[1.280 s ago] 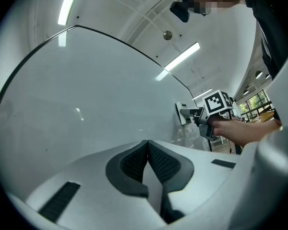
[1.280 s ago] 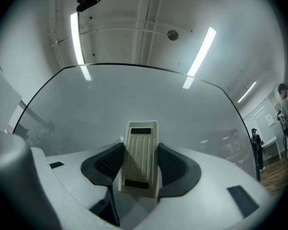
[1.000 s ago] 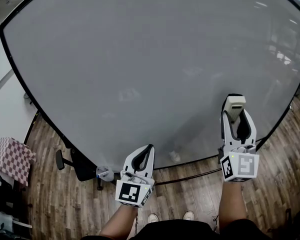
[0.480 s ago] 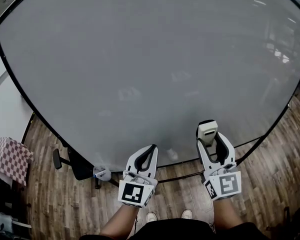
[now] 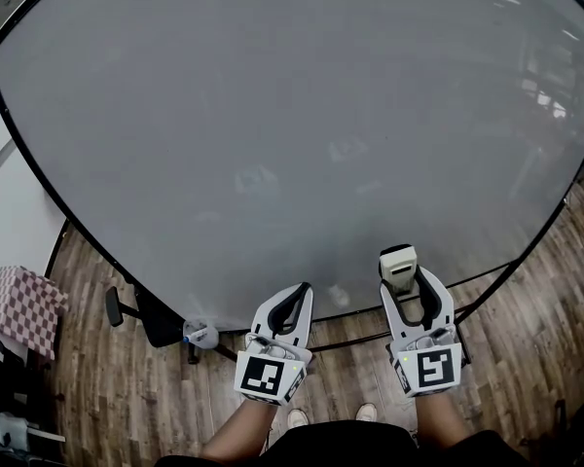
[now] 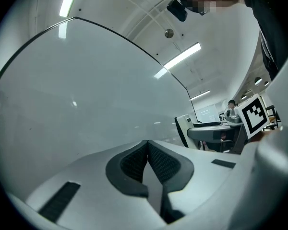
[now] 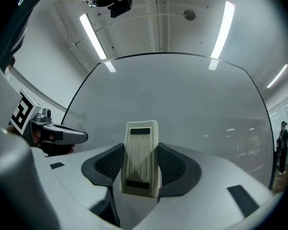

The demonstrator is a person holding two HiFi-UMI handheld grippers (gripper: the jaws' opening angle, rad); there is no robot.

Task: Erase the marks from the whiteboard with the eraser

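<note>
Cream plastic fills the gap in your right gripper (image 7: 142, 155). The eraser (image 7: 141, 140) stands upright between the dark ribbed pads (image 7: 107, 165), clamped on both sides with its grooved back toward the camera. Your left gripper (image 6: 148, 146) has its jaws pressed together with nothing between them, and in the head view it sits low, just left of centre.

The right gripper has moved. A second ago, in the head view, it was further right and higher, with the eraser well up on the right part of the whiteboard (image 5: 273, 115). Half a second ago it had swept down and to the left. Now it has barely moved on from there: the eraser is in the lower middle-right of the frame, just above the board's dark bottom edge (image 5: 370, 311). Your left gripper has hardly shifted in that time.

My judgement is that the stroke has run to the bottom of the board and slowed there. The pictures do not show whether the eraser face is pressed to the surface or held just off it.

Further out, the board reads as plain grey. I see only pale reflections and a faint smudge or two near the middle, and no clear pen marks. Below it lies the wood floor (image 5: 526, 358). The wiping looks close to done, but scan the surface before you lower the eraser.
</note>
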